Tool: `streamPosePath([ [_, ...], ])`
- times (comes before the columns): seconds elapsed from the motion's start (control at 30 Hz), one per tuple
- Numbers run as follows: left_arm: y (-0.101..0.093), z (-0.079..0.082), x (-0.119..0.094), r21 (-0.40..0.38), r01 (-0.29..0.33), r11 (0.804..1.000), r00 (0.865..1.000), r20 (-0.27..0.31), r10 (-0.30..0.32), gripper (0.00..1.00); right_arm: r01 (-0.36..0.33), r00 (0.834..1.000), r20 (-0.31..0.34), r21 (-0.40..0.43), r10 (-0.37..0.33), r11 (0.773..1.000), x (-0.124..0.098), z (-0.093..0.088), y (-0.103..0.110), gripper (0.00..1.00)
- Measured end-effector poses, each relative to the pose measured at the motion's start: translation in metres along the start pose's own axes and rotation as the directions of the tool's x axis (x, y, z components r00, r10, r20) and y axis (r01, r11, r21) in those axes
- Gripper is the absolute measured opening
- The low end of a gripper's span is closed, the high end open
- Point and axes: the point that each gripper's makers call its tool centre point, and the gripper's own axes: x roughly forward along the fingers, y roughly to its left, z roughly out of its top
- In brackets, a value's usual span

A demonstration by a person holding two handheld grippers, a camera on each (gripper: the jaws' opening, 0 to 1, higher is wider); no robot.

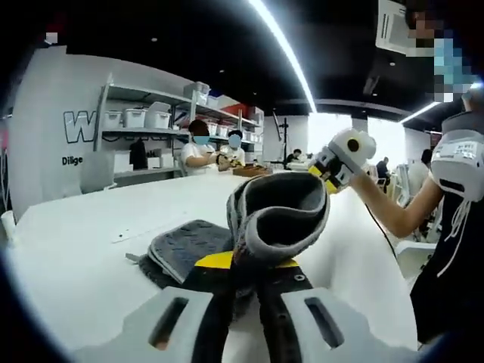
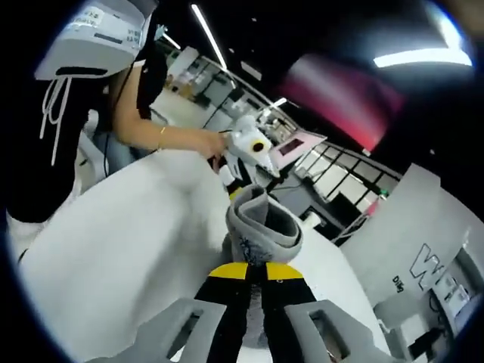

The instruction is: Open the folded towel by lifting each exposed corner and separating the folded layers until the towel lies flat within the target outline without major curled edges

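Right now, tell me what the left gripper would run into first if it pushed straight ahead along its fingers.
The left gripper already grips the grey folded towel, bunched right ahead. Beyond that, likely the right gripper across the white table, though depth is unclear.

Right gripper [image 2: 255,281] — jaws pinching towel [image 2: 261,223]

A broad white table [image 1: 91,249] carries the grey towel [image 1: 185,246], whose folded lower part lies flat on the tabletop. The same white surface spreads wide in the right gripper view.
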Motion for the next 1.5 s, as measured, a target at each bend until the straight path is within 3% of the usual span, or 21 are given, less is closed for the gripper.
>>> streamPosePath([
  [0.53, -0.035, -0.025, -0.012, 0.018, -0.052, 0.999, 0.998, -0.036, 0.052, 0.09, 0.008, 1.000, -0.011, 0.078, -0.007, 0.997, -0.011, -0.011, 0.048, 0.00],
  [0.73, -0.049, -0.047, -0.018, 0.018, -0.058, 0.998, 0.995, -0.085, 0.060, 0.09, -0.012, 1.000, -0.027, 0.101, 0.015, 0.995, -0.011, -0.017, 0.066, 0.00],
  [0.83, -0.050, -0.056, -0.019, 0.017, -0.090, 0.996, 0.990, -0.104, 0.091, 0.09, -0.023, 0.999, -0.039, 0.118, 0.028, 0.993, -0.009, -0.020, 0.076, 0.00],
  [1.2, -0.063, -0.083, -0.025, 0.021, -0.112, 0.994, 0.982, -0.151, 0.114, 0.09, -0.046, 0.996, -0.063, 0.172, 0.058, 0.984, -0.007, -0.029, 0.102, 0.00],
  [1.5, -0.063, -0.090, -0.025, 0.029, -0.123, 0.992, 0.977, -0.174, 0.126, 0.09, -0.046, 0.995, -0.077, 0.211, 0.063, 0.976, -0.004, -0.037, 0.117, 0.00],
])
